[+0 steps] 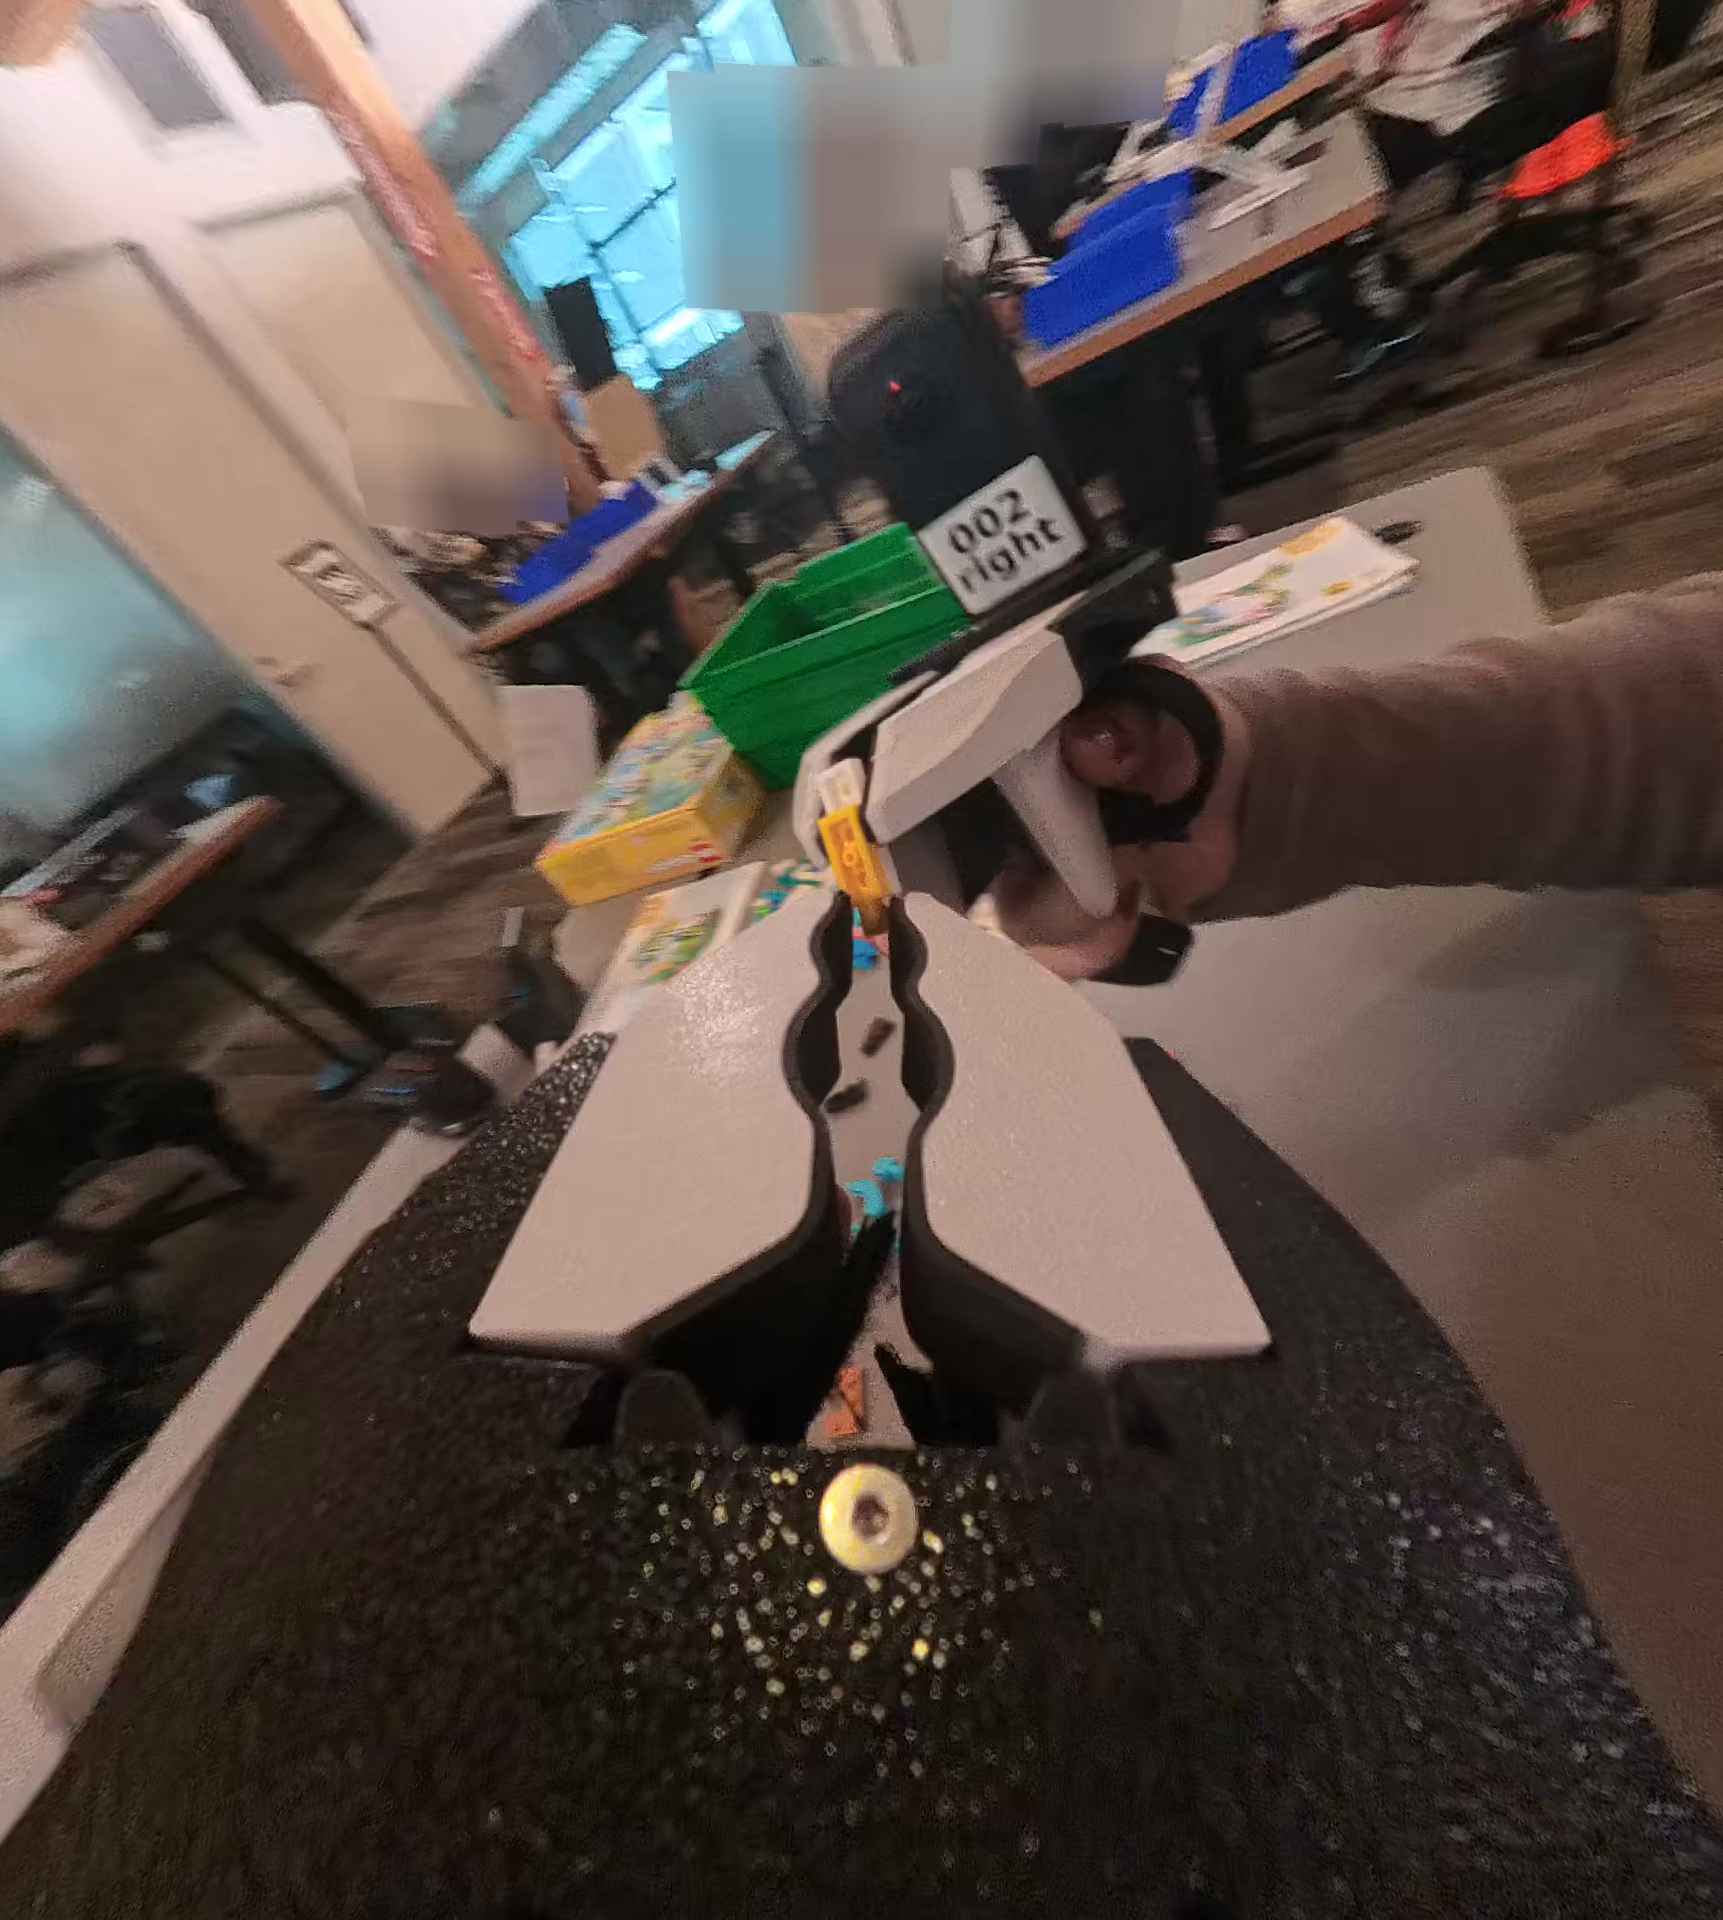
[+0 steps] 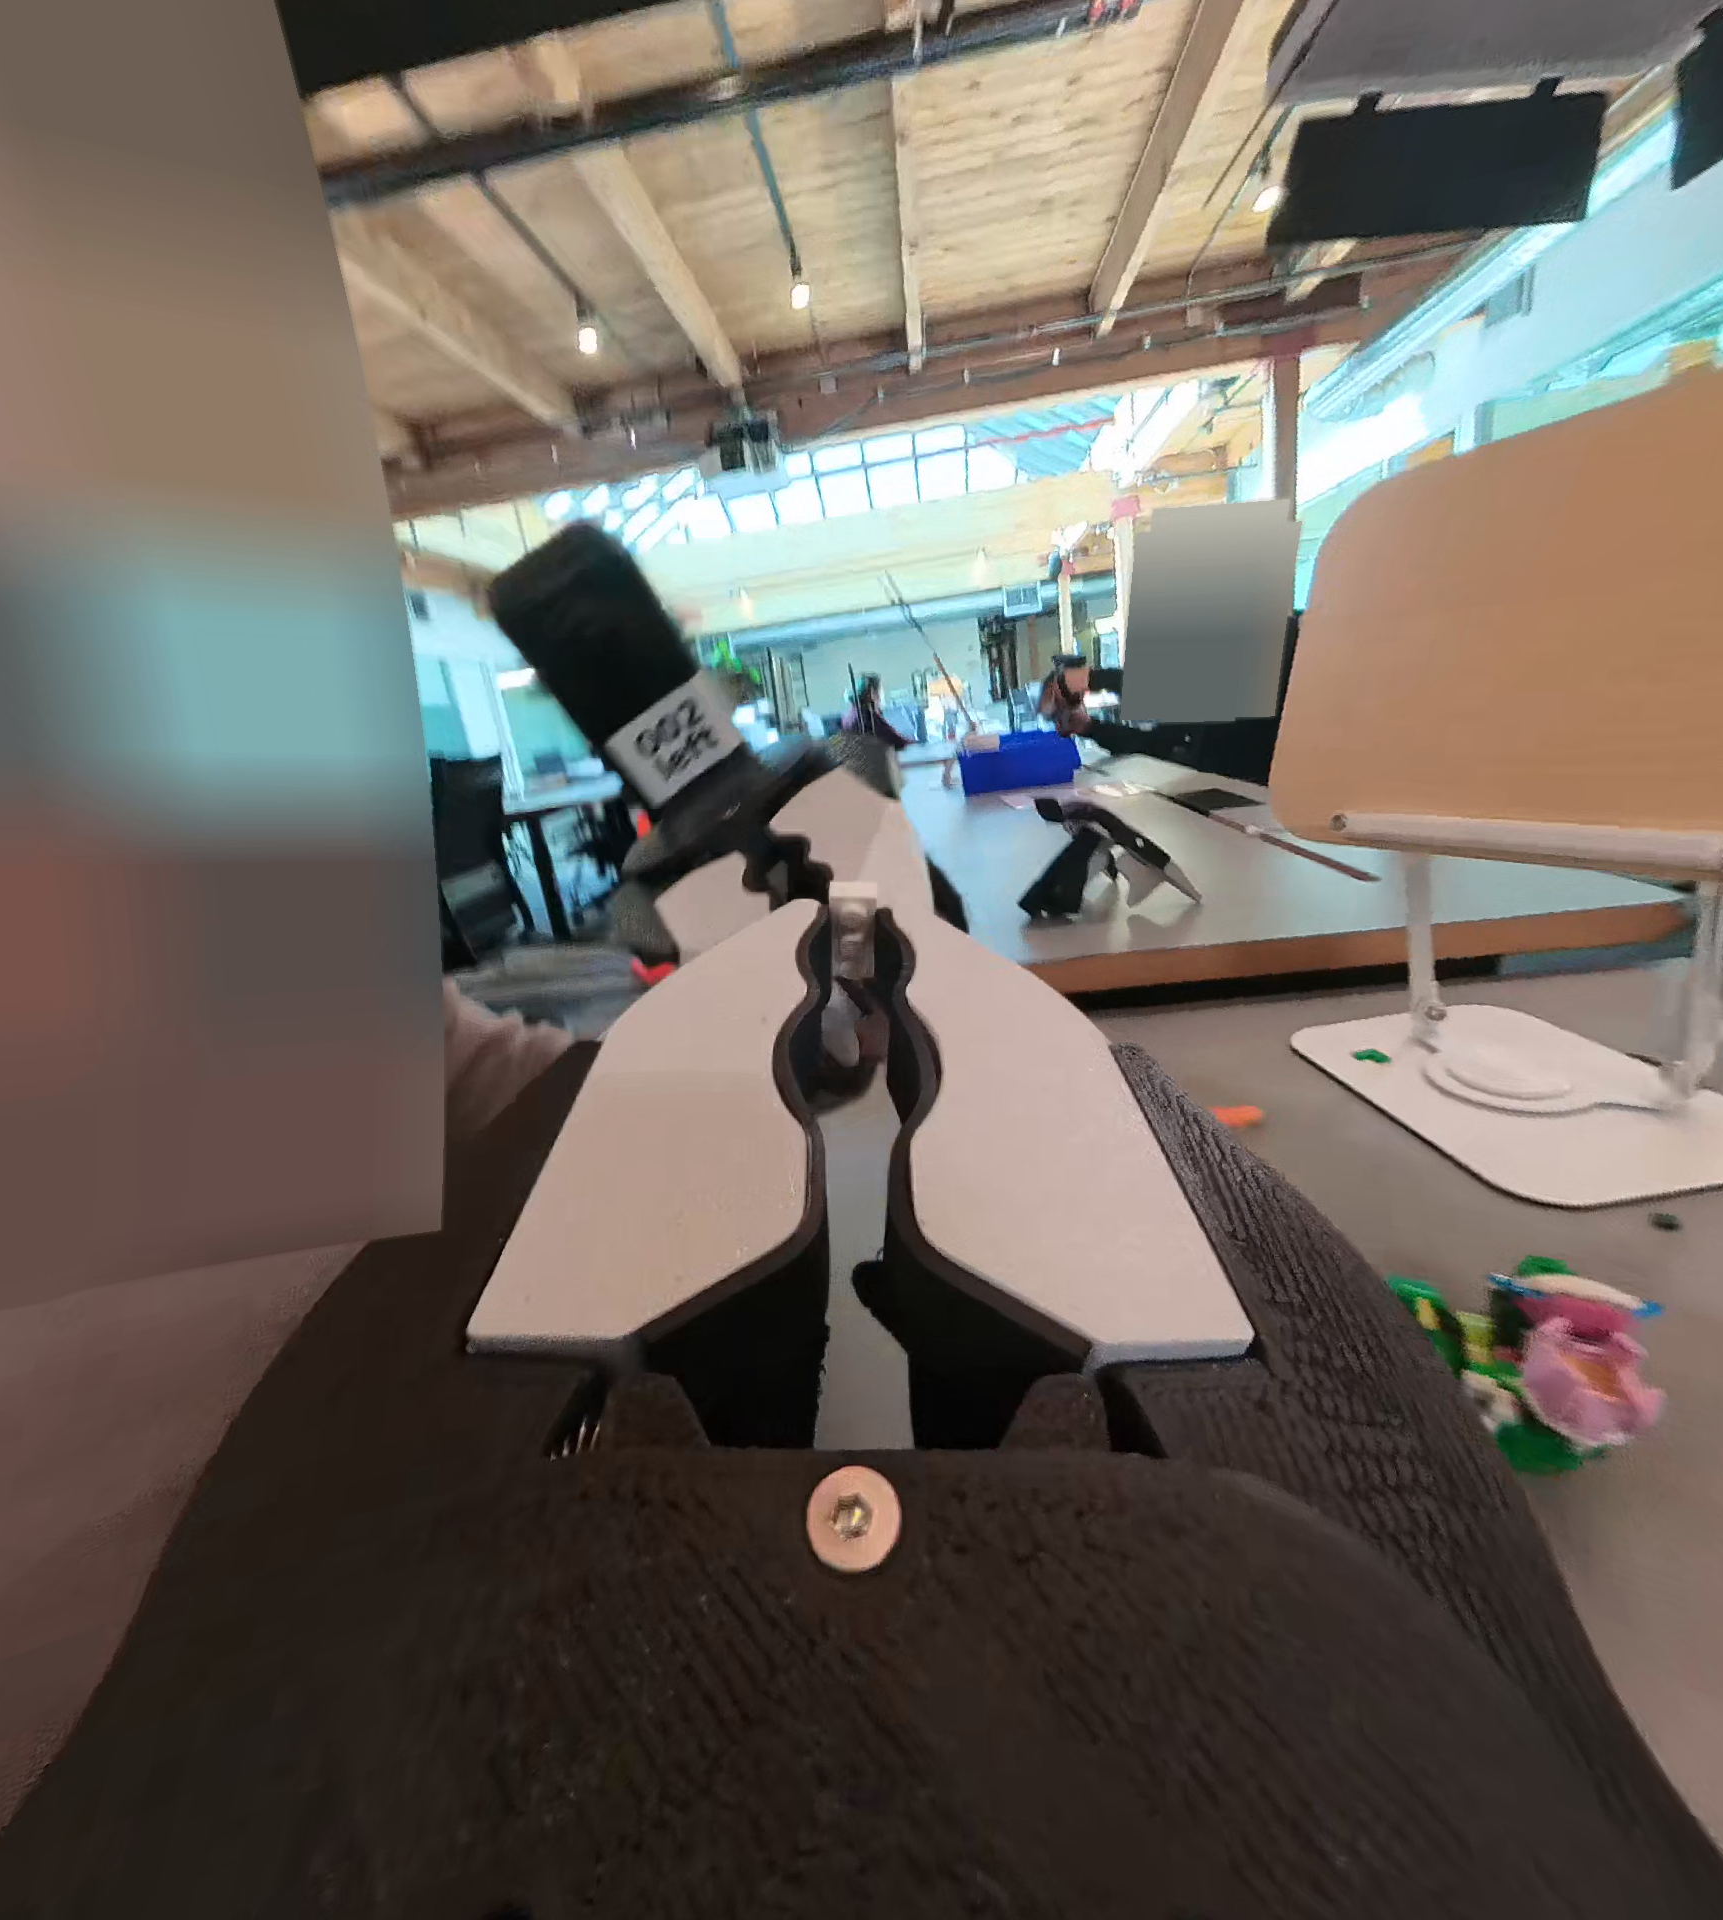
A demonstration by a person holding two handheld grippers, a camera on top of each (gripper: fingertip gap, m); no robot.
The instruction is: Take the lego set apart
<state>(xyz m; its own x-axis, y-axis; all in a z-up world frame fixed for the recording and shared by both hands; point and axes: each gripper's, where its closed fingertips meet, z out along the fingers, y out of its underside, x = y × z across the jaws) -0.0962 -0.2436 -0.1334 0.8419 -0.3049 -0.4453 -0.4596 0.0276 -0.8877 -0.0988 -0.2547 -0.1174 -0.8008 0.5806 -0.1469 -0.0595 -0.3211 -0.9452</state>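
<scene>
A small lego assembly is held in the air between both grippers: a yellow piece point(image 1: 855, 852) with a white piece point(image 1: 841, 781) at its top. My left gripper point(image 1: 870, 909) is shut on the yellow piece's lower end. My right gripper point(image 1: 836, 800) comes in from the right, held by a hand, and is shut on the white end. In the right wrist view my right gripper point(image 2: 852, 920) pinches the white piece point(image 2: 853, 930) at its tips, with the left gripper point(image 2: 805, 883) just beyond it. A pink and green lego build point(image 2: 1553, 1361) lies on the table at the right.
On the grey table point(image 1: 1356, 1039) are a green bin point(image 1: 836, 644), a yellow box point(image 1: 659, 821), instruction booklets point(image 1: 1283, 592) and loose blue pieces point(image 1: 872, 1184). A white stand with a wooden board point(image 2: 1563, 1101) is at the right, with an orange piece point(image 2: 1236, 1115) near it.
</scene>
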